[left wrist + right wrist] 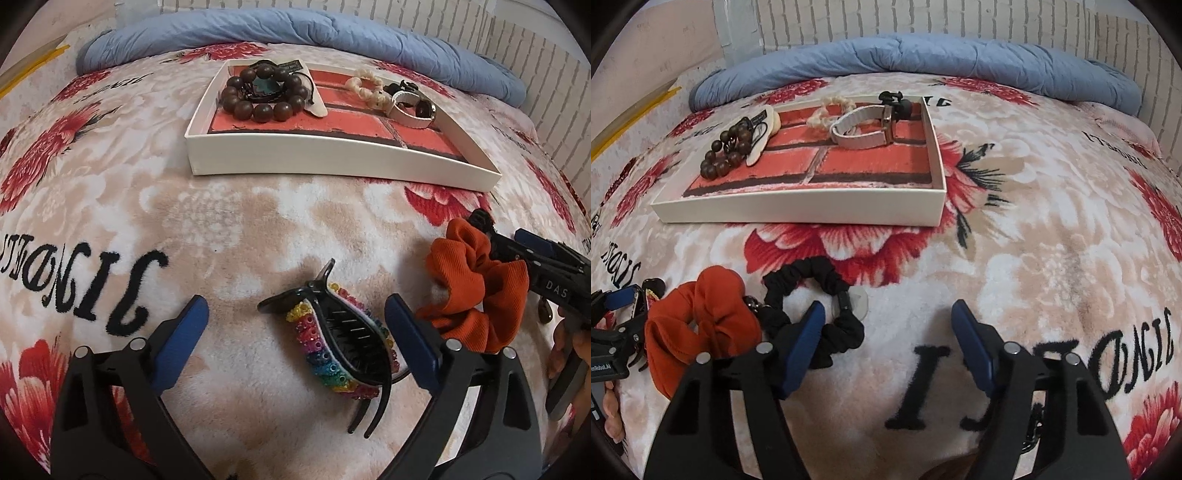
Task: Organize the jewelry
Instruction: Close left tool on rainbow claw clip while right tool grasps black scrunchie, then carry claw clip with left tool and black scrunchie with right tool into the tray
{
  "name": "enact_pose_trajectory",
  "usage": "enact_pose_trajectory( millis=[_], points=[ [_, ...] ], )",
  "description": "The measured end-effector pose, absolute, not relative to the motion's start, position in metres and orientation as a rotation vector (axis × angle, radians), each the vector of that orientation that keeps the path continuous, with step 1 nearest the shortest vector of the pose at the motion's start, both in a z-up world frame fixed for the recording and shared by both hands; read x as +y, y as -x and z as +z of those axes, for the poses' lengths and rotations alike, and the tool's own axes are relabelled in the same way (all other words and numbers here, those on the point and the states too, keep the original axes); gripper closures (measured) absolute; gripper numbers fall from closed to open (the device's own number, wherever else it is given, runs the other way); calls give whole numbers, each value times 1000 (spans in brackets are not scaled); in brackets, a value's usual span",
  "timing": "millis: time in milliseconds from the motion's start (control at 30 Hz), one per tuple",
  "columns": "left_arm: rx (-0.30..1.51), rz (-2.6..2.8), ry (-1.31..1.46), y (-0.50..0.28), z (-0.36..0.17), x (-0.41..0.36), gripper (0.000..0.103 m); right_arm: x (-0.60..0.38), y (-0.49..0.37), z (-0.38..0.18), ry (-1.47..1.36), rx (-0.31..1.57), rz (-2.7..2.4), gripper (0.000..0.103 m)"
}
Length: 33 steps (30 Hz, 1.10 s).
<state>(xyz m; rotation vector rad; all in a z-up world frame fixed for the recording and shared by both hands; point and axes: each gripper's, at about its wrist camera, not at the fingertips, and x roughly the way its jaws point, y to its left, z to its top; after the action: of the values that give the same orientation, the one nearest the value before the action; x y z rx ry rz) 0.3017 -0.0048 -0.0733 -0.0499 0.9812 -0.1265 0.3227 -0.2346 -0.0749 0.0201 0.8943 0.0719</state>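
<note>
A white tray (332, 157) with a red brick-pattern floor lies on the bed; it also shows in the right wrist view (798, 206). It holds a brown bead bracelet (258, 92), a cream scrunchie (365, 86) and a white watch (410, 109). My left gripper (295, 321) is open around a rainbow-beaded black hair claw (343, 347) lying on the blanket. My right gripper (888, 325) is open and empty, low over the blanket, its left finger over a black scrunchie (816, 295). An orange scrunchie (698, 325) lies beside it; it also shows in the left wrist view (476, 291).
A floral fleece blanket (1052, 240) covers the bed. A rolled blue quilt (923, 55) lies along the back by a white brick wall (923, 18). The right gripper's body (554, 277) shows at the left wrist view's right edge.
</note>
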Motion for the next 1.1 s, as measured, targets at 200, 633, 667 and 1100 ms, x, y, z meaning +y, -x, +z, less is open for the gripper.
enact_pose_trajectory(
  millis=[200, 633, 667, 1100],
  points=[
    [981, -123, 39, -302, -73, -6, 15, -233, -326, -77, -17, 904, 55, 49],
    [953, -147, 28, -295, -69, -8, 39, -226, -323, -76, 17, 883, 75, 82],
    [951, -152, 31, -294, -68, -8, 40, -225, -323, -76, 15, 882, 76, 82],
    [951, -168, 61, -294, -65, -4, 41, -226, -321, -71, 27, 871, 66, 84]
  ],
)
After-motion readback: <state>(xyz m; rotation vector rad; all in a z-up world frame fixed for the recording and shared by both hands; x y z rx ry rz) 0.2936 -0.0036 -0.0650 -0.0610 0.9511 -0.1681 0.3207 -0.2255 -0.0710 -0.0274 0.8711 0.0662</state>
